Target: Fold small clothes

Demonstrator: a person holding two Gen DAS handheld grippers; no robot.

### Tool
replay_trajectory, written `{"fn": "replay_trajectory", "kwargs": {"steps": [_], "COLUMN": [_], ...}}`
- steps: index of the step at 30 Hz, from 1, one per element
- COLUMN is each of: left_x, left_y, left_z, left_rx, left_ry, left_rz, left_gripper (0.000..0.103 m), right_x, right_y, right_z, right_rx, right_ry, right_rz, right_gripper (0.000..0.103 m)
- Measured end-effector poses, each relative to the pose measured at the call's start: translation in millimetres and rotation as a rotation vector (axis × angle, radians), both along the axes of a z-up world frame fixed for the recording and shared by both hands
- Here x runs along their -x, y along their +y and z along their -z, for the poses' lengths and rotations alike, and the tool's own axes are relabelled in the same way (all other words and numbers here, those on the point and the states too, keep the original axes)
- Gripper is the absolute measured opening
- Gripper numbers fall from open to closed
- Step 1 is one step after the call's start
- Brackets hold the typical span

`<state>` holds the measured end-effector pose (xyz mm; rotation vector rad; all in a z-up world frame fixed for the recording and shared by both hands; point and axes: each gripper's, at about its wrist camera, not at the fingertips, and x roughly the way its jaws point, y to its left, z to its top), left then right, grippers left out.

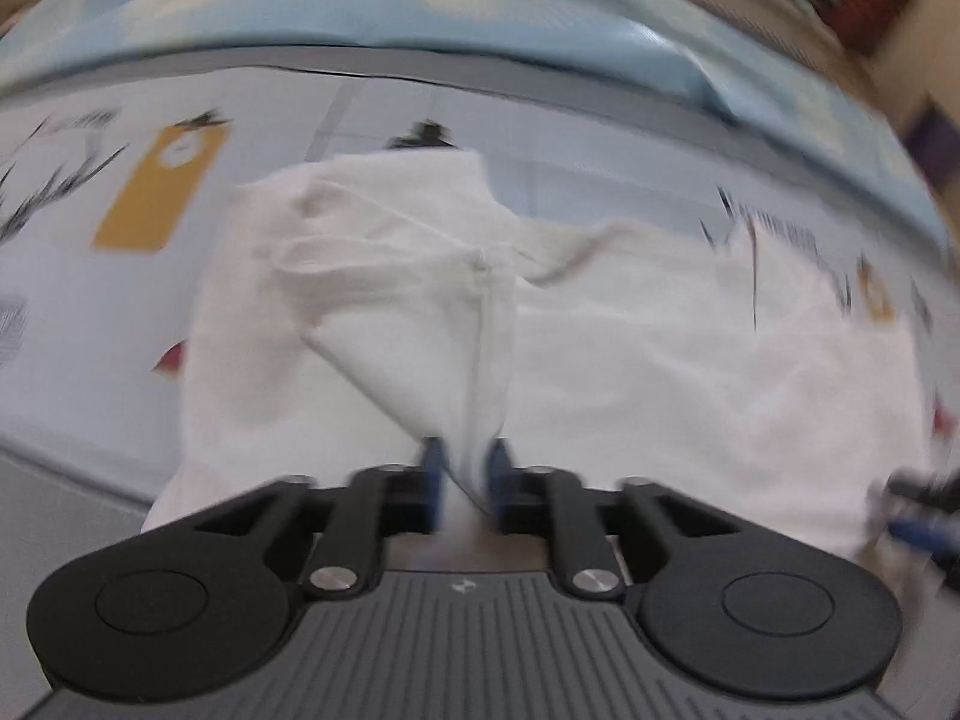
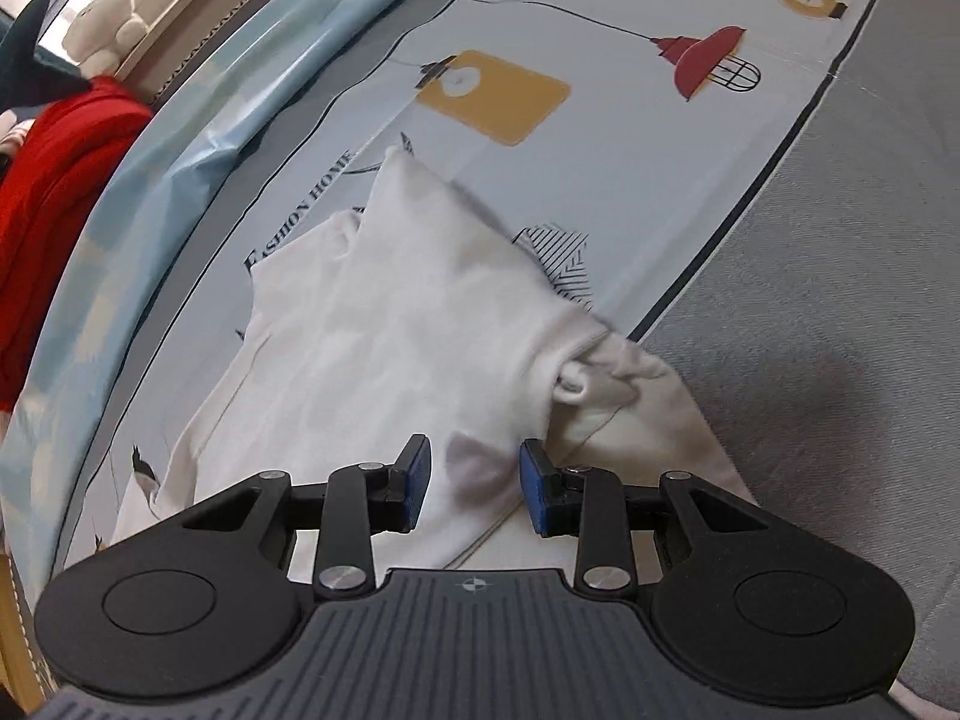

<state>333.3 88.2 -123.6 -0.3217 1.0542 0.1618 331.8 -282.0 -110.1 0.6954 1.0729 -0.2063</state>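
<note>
Pinching a fold of the white garment [image 1: 372,324] in my left gripper [image 1: 467,474]; my right gripper [image 2: 475,483] hangs part-open over it, gripping nothing.

Two close wrist views, steeply downward, both over white garment [image 1: 660,360].

A small white cotton garment [image 2: 408,324] lies rumpled and partly folded across the frame's centre, one fold pinched up at lower centre [image 1: 474,408].
</note>
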Motion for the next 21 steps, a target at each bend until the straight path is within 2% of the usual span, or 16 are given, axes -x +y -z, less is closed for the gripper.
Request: {"fn": "replay_trajectory", "kwargs": {"steps": [2,3,5,7,11,13,15,16,18,19,20,21], "left_x": [19.4,27.7,44.4,53.6,46.4,40.1,37.2,39.1,41.3,41.0,41.5,43.7], "left_y": [14.1,18.5,26.6,40.8,61.8,71.2,76.8,78.6,83.5,83.0,82.2,81.8], "left_z": [-13.0,-17.5,-18.9,-9.4,-1.3,2.7,4.9,6.6,8.5,6.7,1.5,-4.6], "left_rx": [0.031,0.041,0.105,0.234,0.314,0.32,0.275,0.281,0.306,0.294,0.258,0.222], "left_ry": [-0.023,-0.03,-0.022,-0.006,-0.026,-0.023,0.021,0.03,0.033,0.032,0.021,-0.001], "left_rz": [-0.186,-0.236,-0.303,-0.361,-0.4,-0.405,-0.431,-0.446,-0.464,-0.456,-0.451,-0.453], "left_gripper": [0.007,0.008,0.013,0.018,0.023,0.025,0.025,0.021,0.019,0.007,0.0,0.0], "right_x": [0.1,0.9,2.5,2.6,5.8,7.6,8.2,8.2,7.7,7.7,7.1,6.5], "right_y": [-0.5,-1.1,-1.1,-1.3,-5.3,-10.3,-15.7,-18.1,-23.5,-25.8,-28.0,-29.4], "right_z": [-1.0,-1.3,-0.6,0.0,-0.7,-1.8,-3.0,-3.6,-4.6,-5.2,-5.8,-6.2], "right_rx": [0.005,0.01,0.01,0.006,0.018,0.019,0.018,0.022,0.022,0.018,0.015,0.012], "right_ry": [-0.001,0.0,0.005,0.013,0.017,0.018,0.016,0.016,0.018,0.019,0.023,0.025], "right_rz": [0.008,0.011,0.02,0.03,0.061,0.081,0.095,0.103,0.122,0.13,0.14,0.148], "right_gripper": [0.035,0.035,0.035,0.035,0.035,0.035,0.035,0.035,0.036,0.036,0.036,0.036]}}
